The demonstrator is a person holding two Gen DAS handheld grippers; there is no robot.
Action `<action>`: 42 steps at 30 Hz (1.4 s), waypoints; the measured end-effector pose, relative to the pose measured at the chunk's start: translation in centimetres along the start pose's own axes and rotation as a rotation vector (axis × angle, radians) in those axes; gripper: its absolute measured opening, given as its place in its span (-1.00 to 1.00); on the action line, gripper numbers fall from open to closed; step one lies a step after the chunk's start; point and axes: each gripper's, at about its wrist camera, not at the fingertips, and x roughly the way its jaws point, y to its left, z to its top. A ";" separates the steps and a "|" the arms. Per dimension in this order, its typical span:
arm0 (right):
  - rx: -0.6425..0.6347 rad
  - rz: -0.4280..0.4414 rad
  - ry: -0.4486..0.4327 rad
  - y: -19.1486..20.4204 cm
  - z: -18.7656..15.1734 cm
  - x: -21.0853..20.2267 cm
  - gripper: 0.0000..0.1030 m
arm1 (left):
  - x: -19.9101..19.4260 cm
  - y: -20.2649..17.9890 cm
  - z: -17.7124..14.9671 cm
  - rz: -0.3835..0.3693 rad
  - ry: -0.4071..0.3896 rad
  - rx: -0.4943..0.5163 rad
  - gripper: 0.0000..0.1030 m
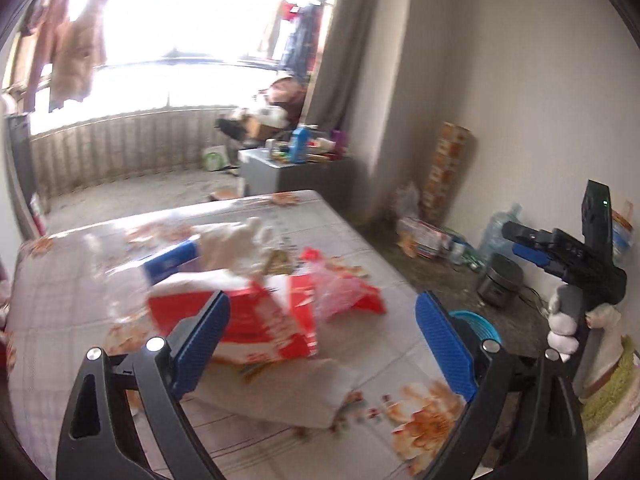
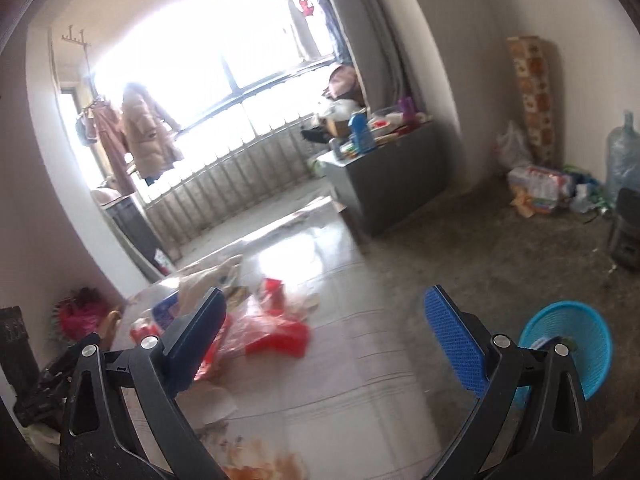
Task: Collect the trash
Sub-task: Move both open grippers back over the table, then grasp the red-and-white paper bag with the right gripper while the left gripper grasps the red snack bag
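A heap of trash lies on the flower-patterned table (image 1: 280, 440): a red and white carton (image 1: 256, 320), a pink plastic bag (image 1: 340, 284), a blue box (image 1: 172, 260), crumpled white paper (image 1: 232, 240) and a flat white sheet (image 1: 288, 392). My left gripper (image 1: 320, 344) is open and empty, just above the red carton and white sheet. My right gripper (image 2: 324, 340) is open and empty, to the right of the red trash (image 2: 276, 332); it also shows in the left wrist view (image 1: 568, 256). A blue basket (image 2: 568, 344) stands on the floor by the table's right edge.
A grey cabinet (image 2: 392, 176) loaded with bottles stands beyond the table. Bags, a water jug (image 2: 624, 152) and a patterned roll (image 2: 534, 96) sit along the right wall. A dark round cooker (image 1: 500, 284) is on the floor. Clothes hang at the window.
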 end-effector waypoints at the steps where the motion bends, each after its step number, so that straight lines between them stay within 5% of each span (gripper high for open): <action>1: 0.007 0.036 0.023 0.7 -0.1 0.7 0.78 | -0.3 1.0 -0.4 0.025 -0.002 -0.020 0.78; 6: -0.029 0.184 0.125 4.6 -1.0 3.1 0.49 | -1.2 5.1 -1.2 0.072 0.001 -0.071 0.78; 13: -0.238 0.414 0.344 11.4 -4.1 7.0 0.23 | 0.1 8.6 -2.7 0.142 0.073 -0.100 0.62; 24: -0.444 0.471 0.463 16.2 -5.7 10.0 0.02 | 3.6 10.0 -5.7 0.109 0.245 -0.164 -0.06; 34: -0.459 0.480 0.499 16.5 -6.3 11.7 -0.10 | 7.2 12.6 -7.2 0.095 0.350 -0.282 -0.30; 42: -0.456 0.489 0.535 16.7 -7.1 12.8 -0.37 | 8.0 12.0 -6.7 0.128 0.341 -0.232 -0.48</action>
